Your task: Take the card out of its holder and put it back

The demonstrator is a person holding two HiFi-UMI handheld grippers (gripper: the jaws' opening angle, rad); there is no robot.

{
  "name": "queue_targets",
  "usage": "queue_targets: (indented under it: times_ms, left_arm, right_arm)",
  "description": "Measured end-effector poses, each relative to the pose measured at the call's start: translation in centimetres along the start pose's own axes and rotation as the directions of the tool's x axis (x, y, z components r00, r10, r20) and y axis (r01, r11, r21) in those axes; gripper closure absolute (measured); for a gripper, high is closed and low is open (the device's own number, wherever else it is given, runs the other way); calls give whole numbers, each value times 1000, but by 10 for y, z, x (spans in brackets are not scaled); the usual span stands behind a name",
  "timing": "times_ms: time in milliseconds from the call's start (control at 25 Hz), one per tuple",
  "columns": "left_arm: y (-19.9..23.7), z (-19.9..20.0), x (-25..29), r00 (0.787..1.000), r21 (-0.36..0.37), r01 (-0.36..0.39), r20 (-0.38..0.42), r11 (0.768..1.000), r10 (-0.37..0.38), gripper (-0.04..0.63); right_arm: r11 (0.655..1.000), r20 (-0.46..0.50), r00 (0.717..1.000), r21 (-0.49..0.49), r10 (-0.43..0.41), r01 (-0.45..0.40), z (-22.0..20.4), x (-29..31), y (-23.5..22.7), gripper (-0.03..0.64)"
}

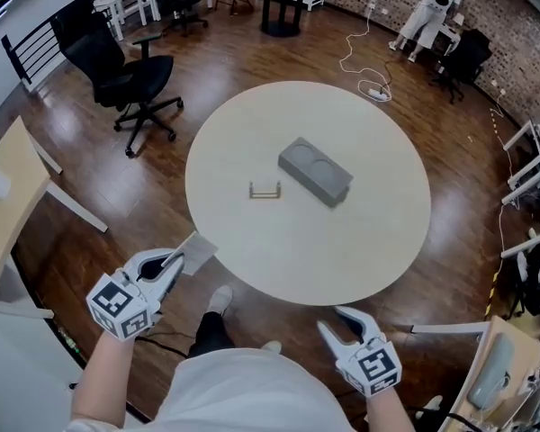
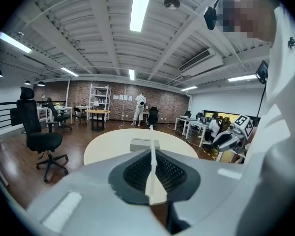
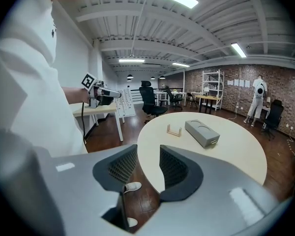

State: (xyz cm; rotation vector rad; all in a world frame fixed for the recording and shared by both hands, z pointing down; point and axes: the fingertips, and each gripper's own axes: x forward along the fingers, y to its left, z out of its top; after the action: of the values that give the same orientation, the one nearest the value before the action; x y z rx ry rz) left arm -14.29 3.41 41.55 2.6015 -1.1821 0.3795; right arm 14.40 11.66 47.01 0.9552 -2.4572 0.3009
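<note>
My left gripper (image 1: 182,261) is shut on a pale card (image 1: 198,251), held off the near left edge of the round table (image 1: 369,250). In the left gripper view the card (image 2: 152,171) stands edge-on between the pressed pads. The small wooden card holder (image 1: 265,191) stands with nothing in it on the table, left of centre; it also shows in the right gripper view as the holder (image 3: 174,131). My right gripper (image 1: 337,324) hangs open below the table's near edge, with nothing between its fingers (image 3: 177,168).
A grey box (image 1: 316,171) with two round recesses lies at the table's centre, right of the holder. A black office chair (image 1: 126,75) stands to the far left. A pale desk (image 1: 4,205) sits at the left, and cables run over the floor behind the table.
</note>
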Motion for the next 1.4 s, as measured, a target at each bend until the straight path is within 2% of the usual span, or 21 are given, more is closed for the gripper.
queue_targets:
  times_ms: [200,360,600,800,1000,1240,1400]
  left_arm:
    - [-7,21,12,999,53,49,14,997,-50,578]
    - [9,45,38,993,105,116,14,988,-118,578]
    - [40,79,97,968,181,247,-7,952,-250,578]
    - [62,88,152,927,230,372,-45,899,-372,578]
    - [78,76,210,877,250,479,-87,842,-473,578]
    - [92,54,262,821,236,570,-126,787,-557,578]
    - [99,40,284,794,223,608,-146,762,-591,579]
  right_arm:
    - [999,10,999,13,-40,40,-2,-14,-3,469]
    - [993,7,994,52,-108,108,2,-19,-5,469]
    - [965,-15,974,132,-228,228,7,-18,-10,469]
    - [929,-40,946,180,-321,322,14,-3,-9,469]
    - [880,-91,912,237,-401,411,17,13,-6,469]
    - [828,-155,876,283,-458,483,24,34,5,469]
    - [805,-195,858,297,-476,514,28,40,18,469]
